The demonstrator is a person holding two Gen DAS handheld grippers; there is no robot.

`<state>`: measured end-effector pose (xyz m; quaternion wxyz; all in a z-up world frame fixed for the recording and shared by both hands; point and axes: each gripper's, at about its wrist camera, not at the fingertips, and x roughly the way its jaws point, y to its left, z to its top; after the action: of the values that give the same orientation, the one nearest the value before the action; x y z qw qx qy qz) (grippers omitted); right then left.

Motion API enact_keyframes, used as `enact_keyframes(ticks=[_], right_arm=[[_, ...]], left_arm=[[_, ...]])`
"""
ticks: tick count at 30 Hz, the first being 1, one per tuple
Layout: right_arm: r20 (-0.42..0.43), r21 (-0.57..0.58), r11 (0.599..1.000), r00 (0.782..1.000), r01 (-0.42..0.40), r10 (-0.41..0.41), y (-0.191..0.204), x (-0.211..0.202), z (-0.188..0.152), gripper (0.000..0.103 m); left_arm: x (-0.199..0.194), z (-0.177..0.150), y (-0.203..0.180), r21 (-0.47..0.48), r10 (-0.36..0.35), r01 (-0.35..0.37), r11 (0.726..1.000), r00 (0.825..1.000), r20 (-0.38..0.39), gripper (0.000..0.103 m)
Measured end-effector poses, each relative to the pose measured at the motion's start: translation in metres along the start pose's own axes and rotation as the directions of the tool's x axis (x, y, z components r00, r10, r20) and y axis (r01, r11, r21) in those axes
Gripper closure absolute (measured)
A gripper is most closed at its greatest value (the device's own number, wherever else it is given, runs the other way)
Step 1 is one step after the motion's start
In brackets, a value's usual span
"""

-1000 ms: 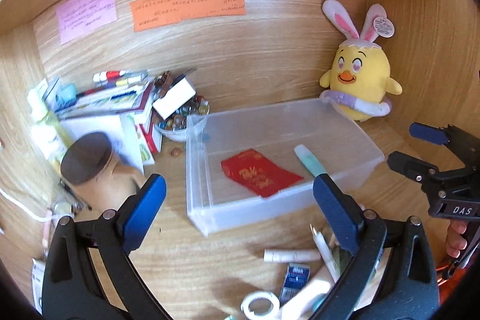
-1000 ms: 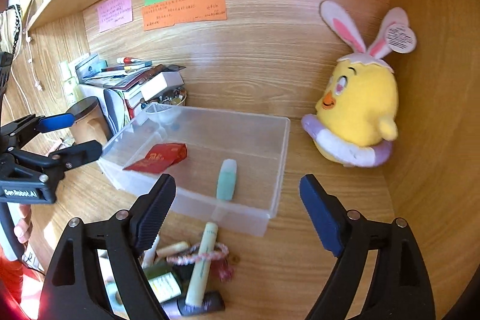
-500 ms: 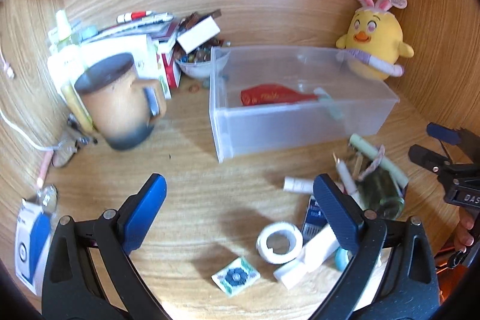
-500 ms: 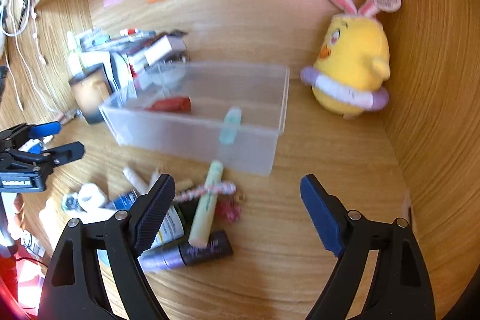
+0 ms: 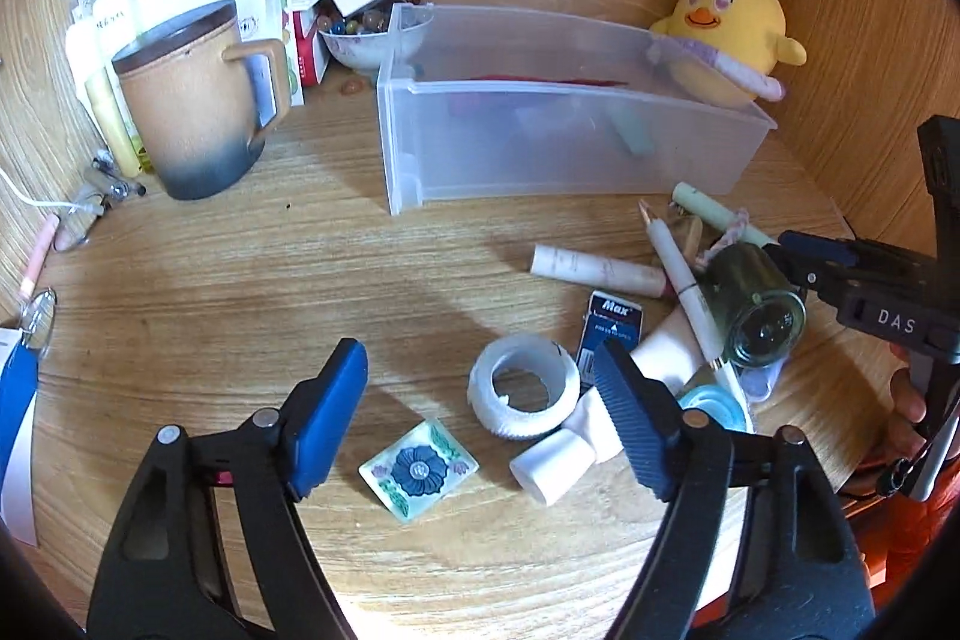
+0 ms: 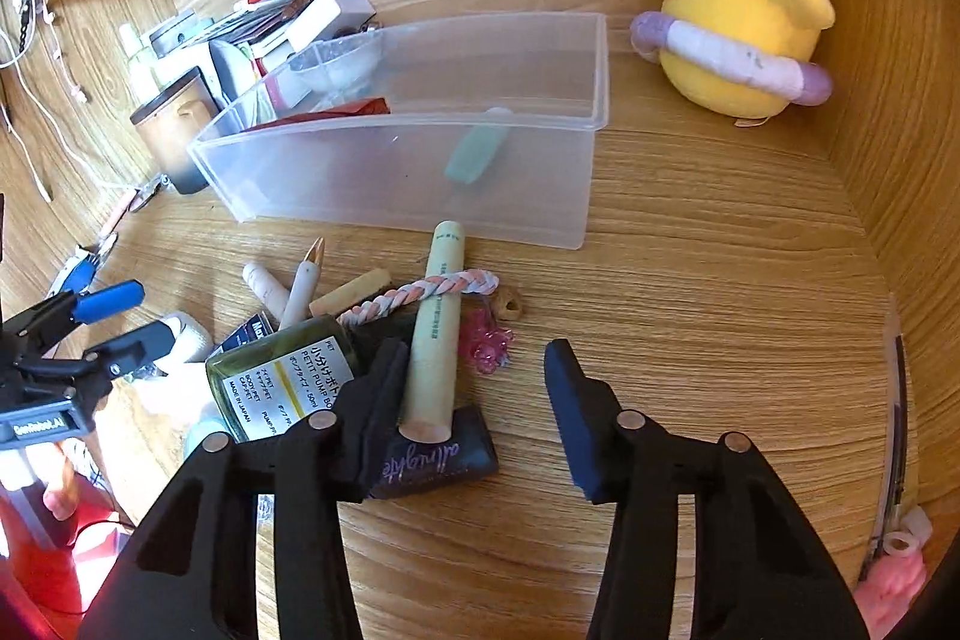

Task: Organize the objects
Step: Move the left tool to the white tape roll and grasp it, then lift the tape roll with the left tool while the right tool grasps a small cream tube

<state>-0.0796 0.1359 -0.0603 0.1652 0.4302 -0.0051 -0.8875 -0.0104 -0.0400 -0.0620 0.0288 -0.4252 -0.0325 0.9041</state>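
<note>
A: Left tool [image 5: 480,400]: its jaws have just been closing and are still well apart. Nothing is gripped. The flower-pattern tile [image 5: 418,469] lies on the tabletop [image 5: 240,280] between and just below the blue pads; the white tape ring [image 5: 524,393] sits just inside the right-hand pad, contact not clear.

B: Right tool [image 6: 474,400]: its jaws have just been closing too, with a moderate gap left. The pale green tube [image 6: 437,334] lies just beside the left-hand pad, and its near end rests on a dark case [image 6: 438,454]. The pads press on nothing; bare tabletop shows between them.

A: Next out, the loose pile: green bottle [image 6: 282,376] on its side, blue staple box [image 5: 613,328], white pen [image 5: 678,274], white tube [image 5: 594,268], braided cord [image 6: 420,295] across the green tube, pink hair tie [image 6: 489,343].

B: Beyond the pile, the clear bin [image 5: 570,142] stands open on the tabletop. Inside it are a red packet [image 6: 336,112] and a teal tube [image 6: 477,154].

A: Far left: brown mug [image 5: 192,100], bowl of beads [image 5: 372,31], stacked papers. Far right: yellow chick plush [image 6: 744,10] at the back corner, close behind the bin.
</note>
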Motion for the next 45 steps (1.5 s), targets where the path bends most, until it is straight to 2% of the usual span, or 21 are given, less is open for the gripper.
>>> enact_keyframes(ticks=[5, 7, 10, 12, 14, 27, 37, 45], right_arm=[[-0.012, -0.017, 1.000, 1.000, 0.002, -0.002, 0.003, 0.008, 0.004, 0.077], [-0.014, -0.016, 1.000, 1.000, -0.005, 0.005, 0.003, 0.010, 0.006, 0.079], [-0.010, -0.009, 1.000, 1.000, -0.013, 0.013, 0.002, 0.011, 0.007, 0.086], [-0.004, -0.005, 1.000, 1.000, -0.018, 0.018, 0.001, 0.010, 0.007, 0.087], [0.012, 0.002, 1.000, 1.000, -0.018, 0.018, 0.000, 0.007, 0.007, 0.089], [0.055, 0.021, 1.000, 0.998, -0.007, 0.006, -0.011, -0.019, 0.003, 0.089], [0.107, 0.020, 1.000, 0.994, 0.005, -0.007, -0.016, -0.043, 0.005, 0.089], [0.150, 0.012, 1.000, 0.989, -0.002, 0.000, -0.013, -0.056, 0.012, 0.089]], left_arm=[[0.004, -0.003, -0.001, -0.006, -0.012, 0.012, 1.000, 1.000, -0.012, 0.037], [0.007, -0.003, -0.001, -0.008, -0.020, 0.020, 1.000, 1.000, -0.019, 0.040], [0.010, -0.003, -0.002, -0.010, -0.029, 0.029, 1.000, 0.999, -0.027, 0.048], [0.012, -0.003, -0.003, -0.010, -0.033, 0.032, 0.999, 0.999, -0.035, 0.059], [0.014, -0.005, -0.004, -0.006, -0.028, 0.028, 1.000, 0.999, -0.041, 0.063], [0.004, 0.012, 0.002, -0.045, -0.029, 0.030, 0.999, 0.999, 0.026, 0.063], [-0.009, 0.032, -0.006, -0.033, -0.024, 0.028, 0.999, 0.995, 0.098, 0.063], [-0.012, 0.047, -0.008, -0.035, -0.033, 0.038, 0.999, 0.991, 0.128, 0.063]])
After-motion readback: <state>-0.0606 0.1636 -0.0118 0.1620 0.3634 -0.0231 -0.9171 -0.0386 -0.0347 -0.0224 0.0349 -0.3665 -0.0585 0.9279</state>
